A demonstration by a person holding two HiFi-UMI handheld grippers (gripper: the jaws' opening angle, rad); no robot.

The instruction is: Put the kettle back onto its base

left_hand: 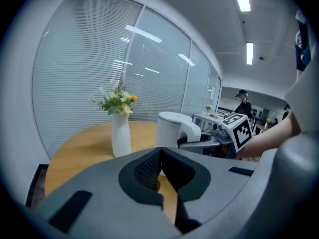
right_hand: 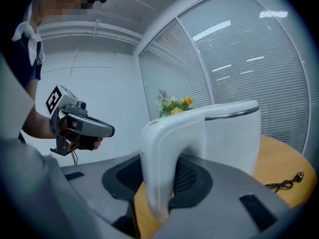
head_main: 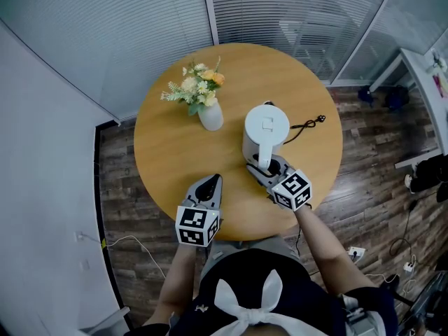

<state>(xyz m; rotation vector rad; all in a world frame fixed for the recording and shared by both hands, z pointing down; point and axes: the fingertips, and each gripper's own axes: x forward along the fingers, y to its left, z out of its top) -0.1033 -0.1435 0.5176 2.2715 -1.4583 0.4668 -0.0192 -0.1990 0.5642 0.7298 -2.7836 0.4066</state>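
Observation:
A white electric kettle (head_main: 266,128) stands upright right of centre on the round wooden table (head_main: 168,159). Its base is hidden beneath it; a black cord and plug (head_main: 306,125) trail out to its right. My right gripper (head_main: 264,165) reaches in from the near side and is shut on the kettle's handle (right_hand: 159,158), which fills the gap between the pads. The kettle body (right_hand: 229,133) rises just beyond the jaws. My left gripper (head_main: 210,182) hovers over the table's near edge, left of the kettle, shut and empty. From the left gripper (left_hand: 159,151) view the kettle (left_hand: 172,128) shows ahead to the right.
A white vase of yellow and white flowers (head_main: 208,110) stands left of the kettle, towards the back. Glass walls with blinds run behind the table. Wooden floor surrounds it, with cables and a power strip (head_main: 357,252) on the floor at right.

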